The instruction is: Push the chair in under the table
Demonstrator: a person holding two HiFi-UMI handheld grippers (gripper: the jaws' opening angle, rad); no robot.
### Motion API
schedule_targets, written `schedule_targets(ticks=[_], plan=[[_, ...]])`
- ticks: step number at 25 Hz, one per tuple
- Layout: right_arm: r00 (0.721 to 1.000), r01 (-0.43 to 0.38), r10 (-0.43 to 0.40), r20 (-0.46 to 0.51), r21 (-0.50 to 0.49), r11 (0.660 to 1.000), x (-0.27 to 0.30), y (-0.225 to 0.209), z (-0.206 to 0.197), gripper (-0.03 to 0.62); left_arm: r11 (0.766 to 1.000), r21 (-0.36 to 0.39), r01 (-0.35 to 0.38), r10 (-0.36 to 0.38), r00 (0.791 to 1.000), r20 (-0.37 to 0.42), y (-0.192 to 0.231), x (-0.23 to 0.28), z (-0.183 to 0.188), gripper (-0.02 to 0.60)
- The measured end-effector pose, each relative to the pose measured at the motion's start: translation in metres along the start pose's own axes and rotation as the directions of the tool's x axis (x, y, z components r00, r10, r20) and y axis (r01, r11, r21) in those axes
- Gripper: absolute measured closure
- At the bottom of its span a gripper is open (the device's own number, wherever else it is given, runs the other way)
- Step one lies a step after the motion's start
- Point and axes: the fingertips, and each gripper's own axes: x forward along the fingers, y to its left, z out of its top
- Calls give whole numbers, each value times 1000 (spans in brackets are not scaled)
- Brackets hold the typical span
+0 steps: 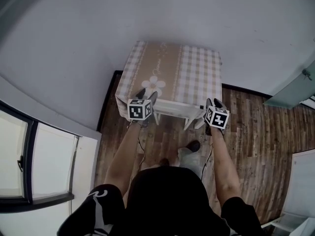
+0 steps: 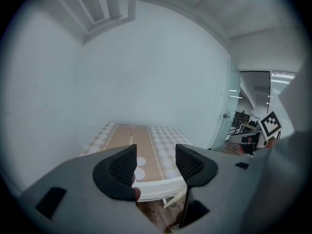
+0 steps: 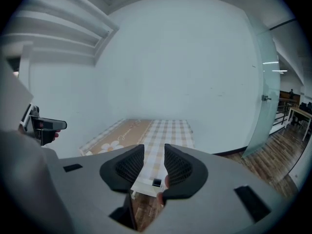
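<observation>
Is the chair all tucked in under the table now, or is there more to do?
Looks done: the white chair sits tucked against the near edge of the table, with mostly its back showing. In hand: nothing. The left gripper and right gripper are at either end of the chair back, jaws apart and empty. Left: probably nothing, maybe a last nudge if it isn't fully in.

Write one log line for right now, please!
left gripper: open, empty | right gripper: open, empty | white chair: back at edge of beige checked-cloth table
</observation>
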Motion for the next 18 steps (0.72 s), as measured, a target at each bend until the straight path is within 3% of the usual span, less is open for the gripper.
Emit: schedule_targets(ticks=[5, 10, 18], plan=[[996, -38, 43, 77, -73, 997, -10, 8, 19, 493, 997, -68, 37, -33, 998, 57, -27, -17, 21, 377], [990, -119, 122, 77, -45, 992, -27, 20, 18, 555, 994, -69, 84, -77, 992, 103, -64, -30, 27, 445], [988, -113, 111, 110, 8, 994, -59, 38, 8, 580, 995, -69, 75, -66, 991, 120, -77, -54, 13, 518]])
